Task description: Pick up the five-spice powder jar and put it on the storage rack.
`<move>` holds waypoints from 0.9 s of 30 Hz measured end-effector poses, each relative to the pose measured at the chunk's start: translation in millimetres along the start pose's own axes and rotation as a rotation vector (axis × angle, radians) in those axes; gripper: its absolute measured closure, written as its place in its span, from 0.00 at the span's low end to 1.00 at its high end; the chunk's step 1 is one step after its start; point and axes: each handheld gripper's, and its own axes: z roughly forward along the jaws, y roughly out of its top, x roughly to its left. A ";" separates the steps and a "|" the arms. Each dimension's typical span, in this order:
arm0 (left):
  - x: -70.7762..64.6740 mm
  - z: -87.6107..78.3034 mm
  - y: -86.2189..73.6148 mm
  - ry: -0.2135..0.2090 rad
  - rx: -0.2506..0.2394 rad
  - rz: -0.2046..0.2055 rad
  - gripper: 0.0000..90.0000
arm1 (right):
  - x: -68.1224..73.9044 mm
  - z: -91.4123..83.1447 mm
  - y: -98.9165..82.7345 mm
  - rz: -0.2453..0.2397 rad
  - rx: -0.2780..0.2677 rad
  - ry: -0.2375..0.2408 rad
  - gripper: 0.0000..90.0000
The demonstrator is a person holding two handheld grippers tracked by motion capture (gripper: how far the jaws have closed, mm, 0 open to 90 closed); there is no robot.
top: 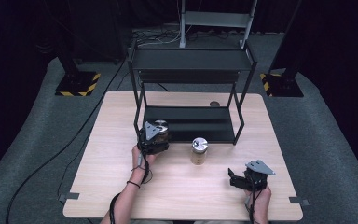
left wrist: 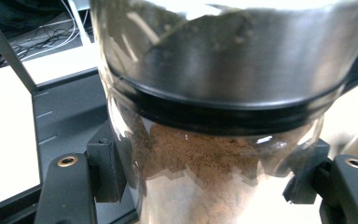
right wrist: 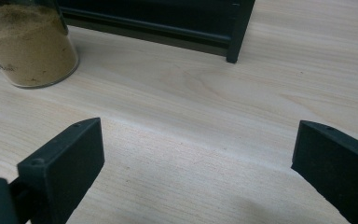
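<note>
While your left gripper (top: 155, 136) has its jaws clamped on the upright brown-powder jar (left wrist: 223, 140), the rack's lower shelf (top: 191, 122) lies just above it in the frame. Your right gripper (top: 235, 179), jaws apart, sits lower right, nearer the second jar (top: 199, 150).

The jar (left wrist: 223, 140) in the black left hand-held gripper (left wrist: 205, 186) is showing reddish-brown powder under a silver lid with a black rim. The second jar (top: 199, 151) is holding tan powder. The table (top: 121, 186) is showing pale wood grain, the shelf (top: 191, 60) black, the floor bases (top: 78, 84) yellow-and-black stripes.
</note>
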 end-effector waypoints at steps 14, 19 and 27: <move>0.3 15.2 7.1 0.005 -0.003 -0.018 0.35 | 0.1 -0.1 -0.2 -0.002 -0.001 0.001 0.01; 2.9 20.8 8.1 -0.001 -0.010 -0.046 0.35 | 0.1 -0.1 -0.2 -0.001 -0.001 0.000 0.01; 1.6 31.8 11.8 -0.003 -0.013 -0.052 0.35 | 0.1 -0.2 -0.5 -0.002 -0.003 0.001 0.01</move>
